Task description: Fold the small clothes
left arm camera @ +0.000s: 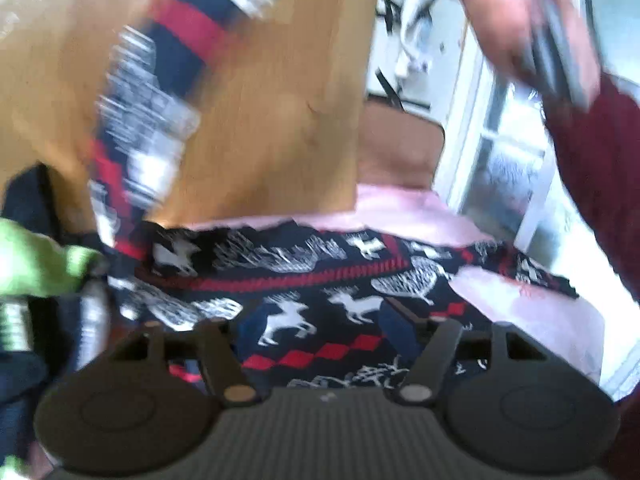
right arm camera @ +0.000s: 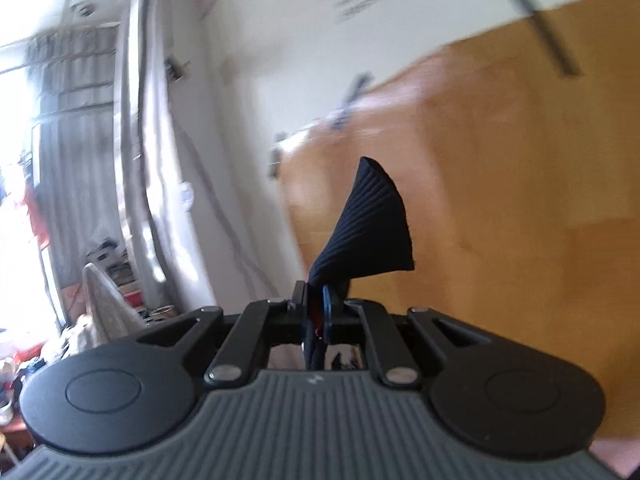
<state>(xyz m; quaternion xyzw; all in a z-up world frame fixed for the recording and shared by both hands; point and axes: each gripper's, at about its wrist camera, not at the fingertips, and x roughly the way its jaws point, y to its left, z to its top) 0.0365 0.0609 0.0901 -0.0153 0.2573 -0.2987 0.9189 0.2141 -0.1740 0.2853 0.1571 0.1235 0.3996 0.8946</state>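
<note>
Overhead in both wrist views runs a broad wooden panel (left arm camera: 280, 120), orange-brown and blurred. Below it in the left wrist view a pink sheet (left arm camera: 532, 320) covers the surface, and on that sheet lies the sweater (left arm camera: 320, 280), dark navy with white reindeer and red diamond bands. Its body spreads flat directly ahead of the left gripper (left arm camera: 326, 332) and passes under the gap between the fingers, while one part rises up the left of the frame as a blurred strip against the wood. The left gripper stands wide apart, its fingers at either side of the cloth and closed on nothing. At upper right of the same view a hand (left arm camera: 520, 20) in a dark red sleeve grasps a grey tool, too blurred to read further. In the right wrist view the right gripper (right arm camera: 316, 312) is closed tight on a ribbed navy cuff (right arm camera: 368, 220), which fans upward out of the pinched jaws and stands against the wood; a thread of red shows between the pads.
</note>
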